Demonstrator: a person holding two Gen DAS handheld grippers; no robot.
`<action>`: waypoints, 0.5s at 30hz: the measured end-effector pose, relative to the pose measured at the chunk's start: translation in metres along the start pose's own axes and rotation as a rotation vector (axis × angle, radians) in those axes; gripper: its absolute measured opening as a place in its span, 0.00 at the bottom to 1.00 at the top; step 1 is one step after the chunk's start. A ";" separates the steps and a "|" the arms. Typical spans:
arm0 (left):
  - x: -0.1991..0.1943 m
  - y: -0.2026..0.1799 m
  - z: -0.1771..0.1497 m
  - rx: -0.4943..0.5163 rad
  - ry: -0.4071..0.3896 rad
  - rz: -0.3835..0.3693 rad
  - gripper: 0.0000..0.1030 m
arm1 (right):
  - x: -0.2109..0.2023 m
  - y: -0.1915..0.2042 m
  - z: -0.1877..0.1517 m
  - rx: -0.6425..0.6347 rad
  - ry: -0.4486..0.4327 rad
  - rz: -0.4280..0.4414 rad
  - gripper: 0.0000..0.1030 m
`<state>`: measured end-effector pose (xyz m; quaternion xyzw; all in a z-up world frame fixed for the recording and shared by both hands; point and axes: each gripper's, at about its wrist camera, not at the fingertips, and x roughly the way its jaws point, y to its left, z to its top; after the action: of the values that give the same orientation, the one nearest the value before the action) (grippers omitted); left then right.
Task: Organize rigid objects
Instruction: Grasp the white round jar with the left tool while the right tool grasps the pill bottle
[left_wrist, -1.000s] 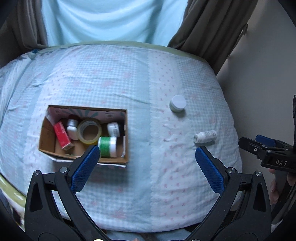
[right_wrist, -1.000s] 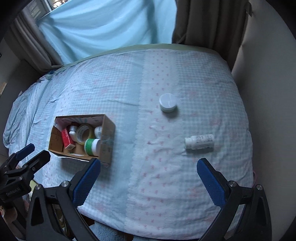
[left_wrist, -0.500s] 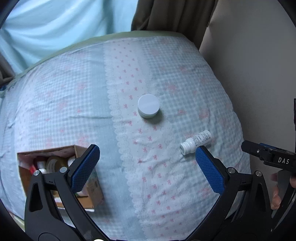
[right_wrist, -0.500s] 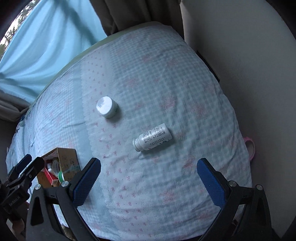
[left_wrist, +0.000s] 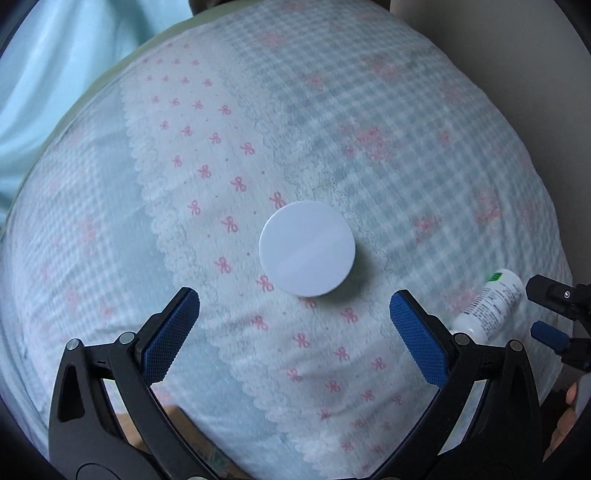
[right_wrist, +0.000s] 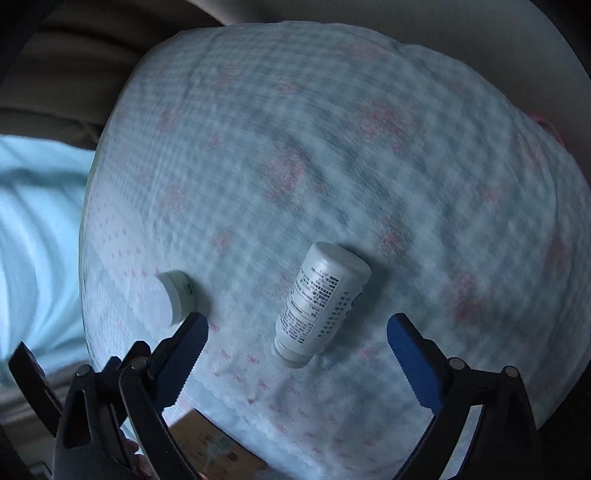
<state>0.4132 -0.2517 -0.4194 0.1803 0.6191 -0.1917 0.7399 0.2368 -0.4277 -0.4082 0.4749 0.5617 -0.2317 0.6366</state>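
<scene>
A round white-lidded jar (left_wrist: 307, 248) stands on the checked bedspread, just ahead of my open left gripper (left_wrist: 293, 314); it also shows in the right wrist view (right_wrist: 170, 297). A white pill bottle (right_wrist: 320, 304) lies on its side, cap end toward me, just ahead of and between the fingers of my open right gripper (right_wrist: 297, 339). The bottle shows in the left wrist view (left_wrist: 489, 306) at the right, next to the right gripper's tips (left_wrist: 554, 314). Both grippers are empty.
The cardboard box shows only as a corner at the bottom edge of each view (left_wrist: 177, 428) (right_wrist: 218, 443). A beige wall (left_wrist: 517, 44) runs along the bed's right side. A light blue curtain (left_wrist: 44, 74) hangs at the far left.
Both grippers have moved forward and down toward the bed. The jar and bottle now look much larger and closer. The box has slid almost out of view.
</scene>
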 end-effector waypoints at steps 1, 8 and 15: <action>0.009 0.000 0.004 0.012 0.009 -0.003 0.99 | 0.005 -0.003 0.000 0.050 -0.004 0.007 0.94; 0.065 -0.006 0.022 0.061 0.071 0.006 0.99 | 0.042 -0.021 -0.003 0.342 0.007 0.034 0.71; 0.087 -0.008 0.028 0.060 0.091 -0.004 0.80 | 0.061 -0.036 -0.007 0.531 0.045 0.031 0.53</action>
<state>0.4468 -0.2774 -0.5006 0.2100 0.6464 -0.2032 0.7048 0.2193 -0.4233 -0.4768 0.6389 0.4877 -0.3505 0.4807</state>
